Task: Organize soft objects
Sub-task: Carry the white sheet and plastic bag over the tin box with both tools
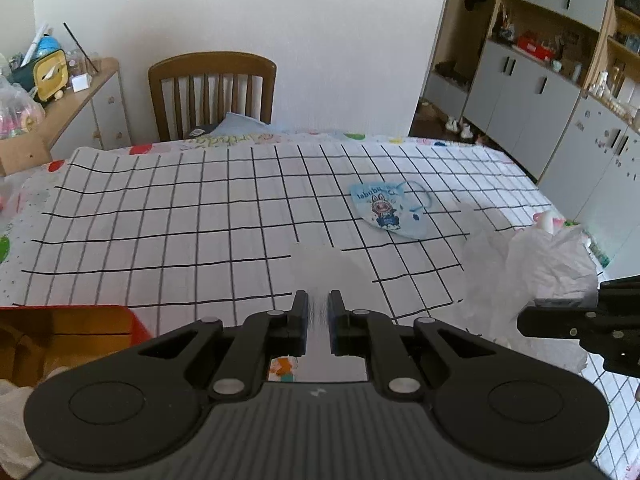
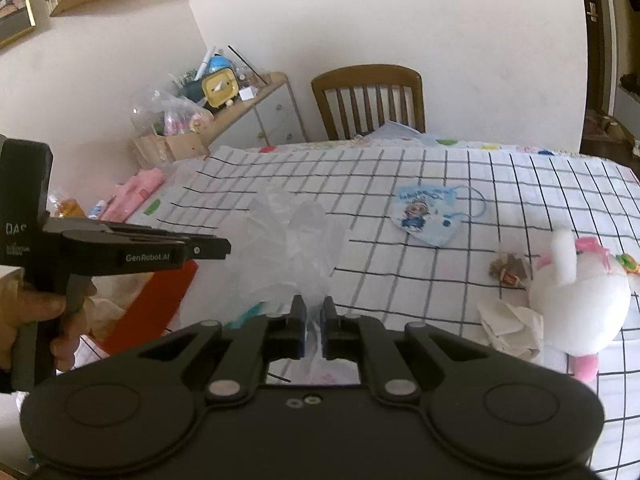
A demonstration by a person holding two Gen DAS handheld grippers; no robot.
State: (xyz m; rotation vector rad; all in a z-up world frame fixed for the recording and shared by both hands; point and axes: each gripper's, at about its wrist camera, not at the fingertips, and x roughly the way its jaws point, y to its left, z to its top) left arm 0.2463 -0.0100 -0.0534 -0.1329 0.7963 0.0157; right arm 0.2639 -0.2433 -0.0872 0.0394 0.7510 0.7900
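Note:
A clear plastic bag is stretched above the checked tablecloth between both grippers. My left gripper is shut on one translucent edge of it. My right gripper is shut on the other end, and it shows at the right of the left wrist view with crumpled bag around it. A blue cartoon face mask lies on the cloth ahead, also in the right wrist view. A white plush toy with pink ears lies at the right.
A red-edged cardboard box sits at the near left. Crumpled tissue and a small wrapper lie beside the plush. A wooden chair stands behind the table, a cluttered side cabinet at the left, grey cupboards at the right.

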